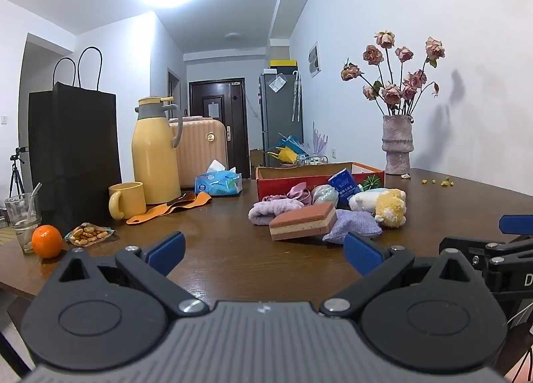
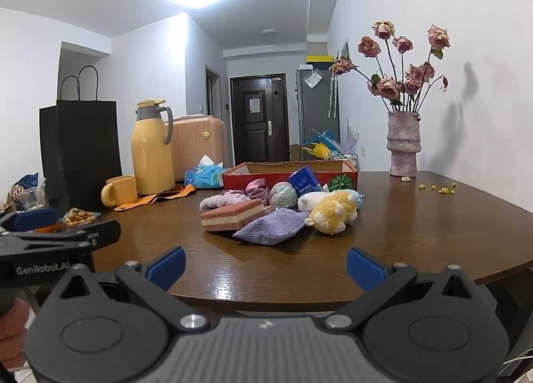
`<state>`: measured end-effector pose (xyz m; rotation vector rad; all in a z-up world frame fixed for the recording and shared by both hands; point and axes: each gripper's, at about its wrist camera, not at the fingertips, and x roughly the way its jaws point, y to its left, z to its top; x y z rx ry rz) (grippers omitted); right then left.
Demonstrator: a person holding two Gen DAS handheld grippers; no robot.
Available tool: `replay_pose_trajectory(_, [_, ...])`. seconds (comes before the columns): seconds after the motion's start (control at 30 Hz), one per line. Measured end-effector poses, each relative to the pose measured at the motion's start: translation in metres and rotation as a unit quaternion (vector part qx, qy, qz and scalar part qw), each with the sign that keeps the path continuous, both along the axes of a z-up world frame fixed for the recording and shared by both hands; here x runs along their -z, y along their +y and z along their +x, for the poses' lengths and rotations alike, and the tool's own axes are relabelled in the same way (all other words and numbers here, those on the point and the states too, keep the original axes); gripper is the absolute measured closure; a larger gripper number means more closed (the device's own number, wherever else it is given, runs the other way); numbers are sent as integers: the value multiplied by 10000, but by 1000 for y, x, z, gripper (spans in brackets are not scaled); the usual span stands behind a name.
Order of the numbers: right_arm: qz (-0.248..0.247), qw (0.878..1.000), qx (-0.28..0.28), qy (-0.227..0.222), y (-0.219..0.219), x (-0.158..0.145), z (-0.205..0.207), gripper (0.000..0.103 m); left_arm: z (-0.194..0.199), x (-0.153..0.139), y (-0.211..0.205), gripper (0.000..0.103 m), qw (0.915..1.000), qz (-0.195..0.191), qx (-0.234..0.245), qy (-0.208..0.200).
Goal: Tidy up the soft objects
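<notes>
A pile of soft things lies on the brown table in front of a red cardboard box: a pink layered sponge, a lilac pouch, a yellow-and-white plush toy, a lilac towel, a pink cloth and a green-grey ball. They also show in the right wrist view: sponge, pouch, plush. My left gripper is open and empty, short of the pile. My right gripper is open and empty near the table's front edge.
A blue carton stands by the box. A yellow thermos, yellow mug, black paper bag, tissue pack, orange, glass and snack packet stand left. A vase of roses stands far right.
</notes>
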<state>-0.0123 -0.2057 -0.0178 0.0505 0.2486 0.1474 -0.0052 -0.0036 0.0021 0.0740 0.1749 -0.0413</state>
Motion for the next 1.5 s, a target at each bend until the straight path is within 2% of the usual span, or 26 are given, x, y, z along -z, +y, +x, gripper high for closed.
replay_pose_trajectory(1.5, [39, 10000, 6, -27, 0, 2, 2, 0, 0, 0, 0, 0, 10000, 2, -10, -21])
